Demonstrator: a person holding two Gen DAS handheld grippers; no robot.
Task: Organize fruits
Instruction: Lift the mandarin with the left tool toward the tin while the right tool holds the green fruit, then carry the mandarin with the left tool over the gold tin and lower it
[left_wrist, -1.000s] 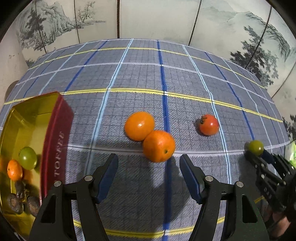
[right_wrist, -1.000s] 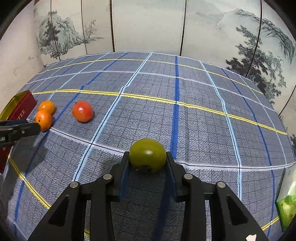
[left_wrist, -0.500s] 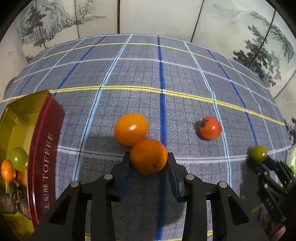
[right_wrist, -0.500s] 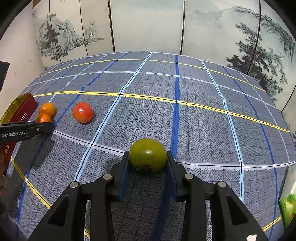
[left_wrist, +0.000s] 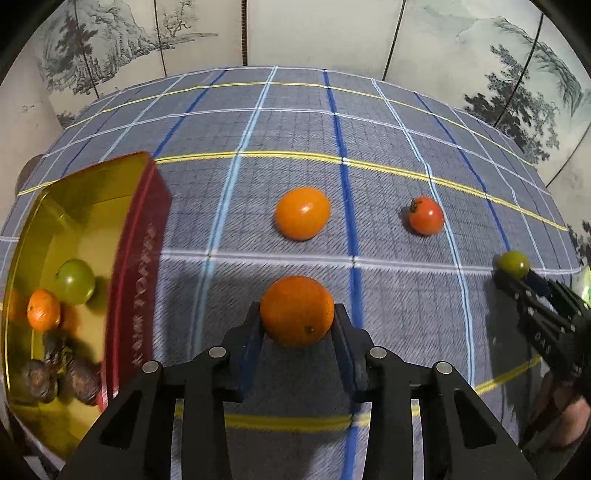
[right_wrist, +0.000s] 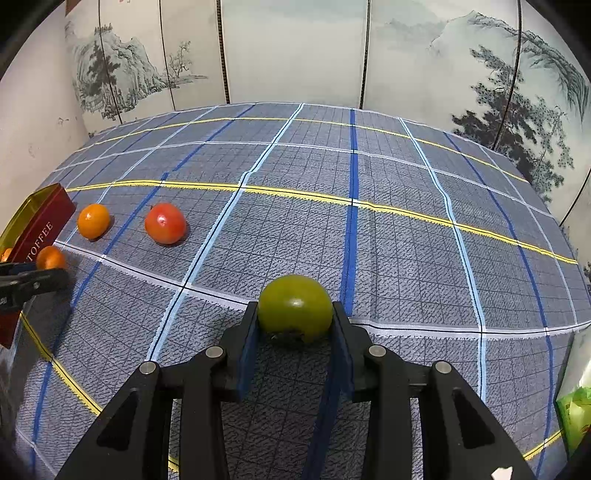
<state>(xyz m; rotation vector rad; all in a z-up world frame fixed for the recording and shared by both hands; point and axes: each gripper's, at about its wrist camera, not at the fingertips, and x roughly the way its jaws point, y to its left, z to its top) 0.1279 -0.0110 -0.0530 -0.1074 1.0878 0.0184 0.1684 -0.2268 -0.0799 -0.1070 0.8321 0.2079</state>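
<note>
My left gripper (left_wrist: 297, 328) is shut on an orange (left_wrist: 296, 311), lifted a little off the checked cloth. A second orange (left_wrist: 302, 213) and a red tomato (left_wrist: 426, 216) lie on the cloth beyond it. The red and gold tin (left_wrist: 138, 258) stands at the left, holding a green tomato (left_wrist: 75, 281), a small orange (left_wrist: 43, 309) and dark brown fruits (left_wrist: 55, 376). My right gripper (right_wrist: 294, 325) is shut on a green tomato (right_wrist: 294, 306); in the left wrist view it shows at the right edge (left_wrist: 515, 271). In the right wrist view the orange (right_wrist: 93, 220), red tomato (right_wrist: 165, 223) and tin (right_wrist: 40, 230) lie far left.
A painted folding screen (right_wrist: 295, 51) closes off the back and sides of the table. A green packet (right_wrist: 576, 413) lies at the right edge of the cloth. A person's hand (left_wrist: 569, 421) holds the right gripper at the lower right of the left wrist view.
My left gripper closed on the nearer orange and carried it away from the other orange, toward the tin. The right gripper kept still, holding the green tomato.
</note>
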